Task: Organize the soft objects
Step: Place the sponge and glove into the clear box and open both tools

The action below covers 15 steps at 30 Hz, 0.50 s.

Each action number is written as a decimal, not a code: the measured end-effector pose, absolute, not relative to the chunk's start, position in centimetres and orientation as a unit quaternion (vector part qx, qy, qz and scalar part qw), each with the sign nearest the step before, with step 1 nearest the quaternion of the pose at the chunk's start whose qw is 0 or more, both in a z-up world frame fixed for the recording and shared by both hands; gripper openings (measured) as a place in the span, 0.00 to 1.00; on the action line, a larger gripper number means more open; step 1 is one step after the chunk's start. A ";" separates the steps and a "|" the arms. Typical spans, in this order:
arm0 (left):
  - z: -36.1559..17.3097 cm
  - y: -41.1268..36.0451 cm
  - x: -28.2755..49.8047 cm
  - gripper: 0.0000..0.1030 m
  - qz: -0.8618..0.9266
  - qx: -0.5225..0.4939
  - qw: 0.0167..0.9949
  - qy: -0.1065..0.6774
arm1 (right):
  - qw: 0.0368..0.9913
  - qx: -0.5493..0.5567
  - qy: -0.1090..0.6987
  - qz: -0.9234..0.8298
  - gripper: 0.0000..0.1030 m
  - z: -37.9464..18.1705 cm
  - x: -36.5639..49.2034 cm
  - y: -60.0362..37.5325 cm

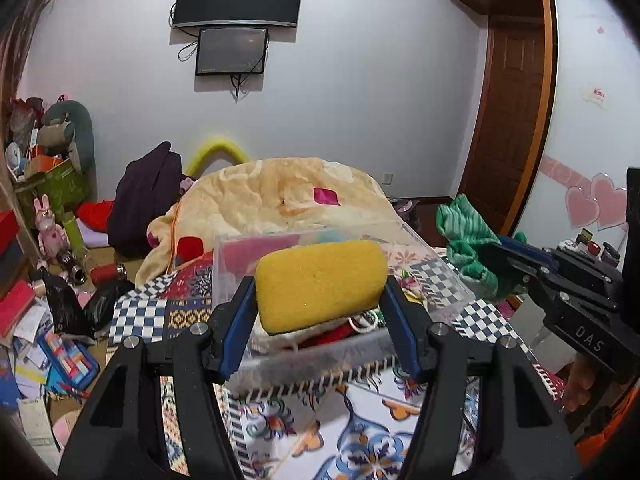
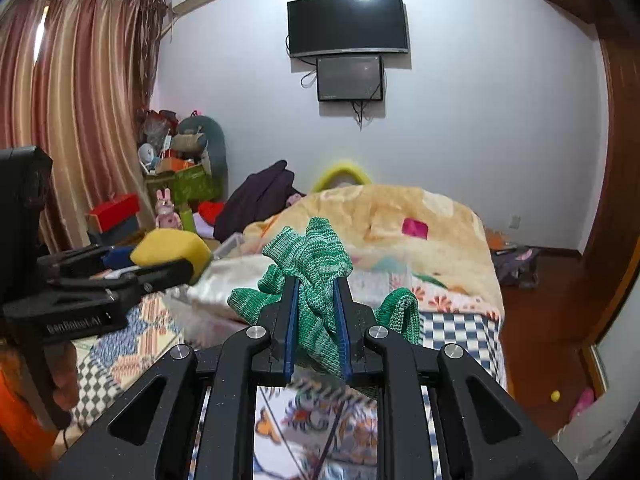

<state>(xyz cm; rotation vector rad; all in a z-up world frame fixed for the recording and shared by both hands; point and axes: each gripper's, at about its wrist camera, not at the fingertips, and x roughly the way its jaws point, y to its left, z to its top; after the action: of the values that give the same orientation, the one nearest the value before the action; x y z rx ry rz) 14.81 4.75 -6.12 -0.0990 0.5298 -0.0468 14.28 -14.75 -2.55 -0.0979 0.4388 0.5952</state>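
My left gripper is shut on a yellow sponge and holds it above the near edge of a clear plastic box on the bed. The box holds red and white soft items. My right gripper is shut on a green knitted cloth and holds it in the air over the bed. The cloth also shows in the left wrist view, to the right of the box. The sponge also shows in the right wrist view at the left.
The bed has a patterned quilt and a bunched cream blanket behind the box. Dark clothes lie at the bed's far left. The floor at left is littered with papers and toys. A wooden door stands at right.
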 end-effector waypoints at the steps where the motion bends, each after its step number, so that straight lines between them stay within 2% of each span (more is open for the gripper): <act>1: -6.1 4.7 15.3 0.59 -0.024 -0.049 0.963 0.263 | 0.931 -0.048 0.213 0.291 0.15 -2.5 14.5 -14.5; 15: -9.3 5.5 20.2 0.59 -0.017 -0.071 0.946 0.315 | 0.919 -0.050 0.268 0.284 0.15 -5.7 18.3 -12.1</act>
<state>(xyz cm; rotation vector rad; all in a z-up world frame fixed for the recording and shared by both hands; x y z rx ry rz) 20.24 5.55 -9.30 -0.1443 0.6415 -0.0341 18.25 -12.13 -5.74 -0.1029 0.5509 0.5834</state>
